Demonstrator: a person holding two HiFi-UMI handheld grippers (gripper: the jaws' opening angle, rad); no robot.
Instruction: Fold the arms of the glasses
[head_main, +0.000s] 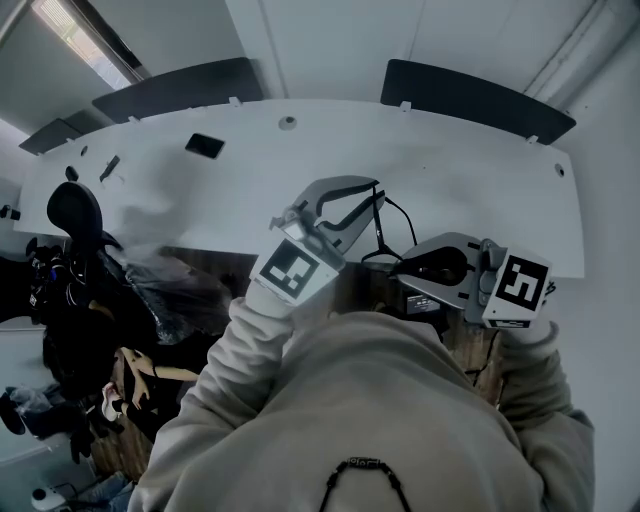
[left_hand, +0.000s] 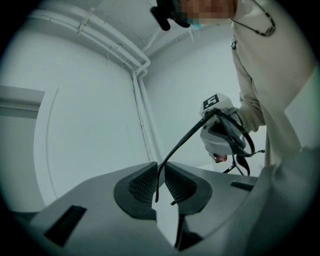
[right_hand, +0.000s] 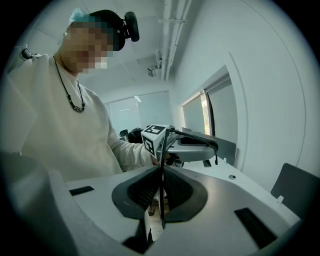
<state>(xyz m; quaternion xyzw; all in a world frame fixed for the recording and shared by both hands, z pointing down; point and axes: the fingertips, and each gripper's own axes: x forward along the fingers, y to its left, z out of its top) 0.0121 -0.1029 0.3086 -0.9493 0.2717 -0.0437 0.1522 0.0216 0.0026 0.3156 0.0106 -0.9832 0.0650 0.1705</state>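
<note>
My left gripper (left_hand: 159, 176) is clamped on one arm (left_hand: 186, 139) tip. My right gripper (right_hand: 161, 192) pinches the glasses (right_hand: 162, 150), held above the bench (head_main: 450, 150) near edge. Arm looks unfolded; folding not yet done.

Near, the grey left gripper (left_hand: 158, 187) pinches between black ribbed pads (left_hand: 141, 184) the tip of one arm of thin black-framed glasses (left_hand: 180, 141). The arm rises rightward to the far right gripper (left_hand: 222, 135), beside a cream sleeve (left_hand: 250, 105).
</note>
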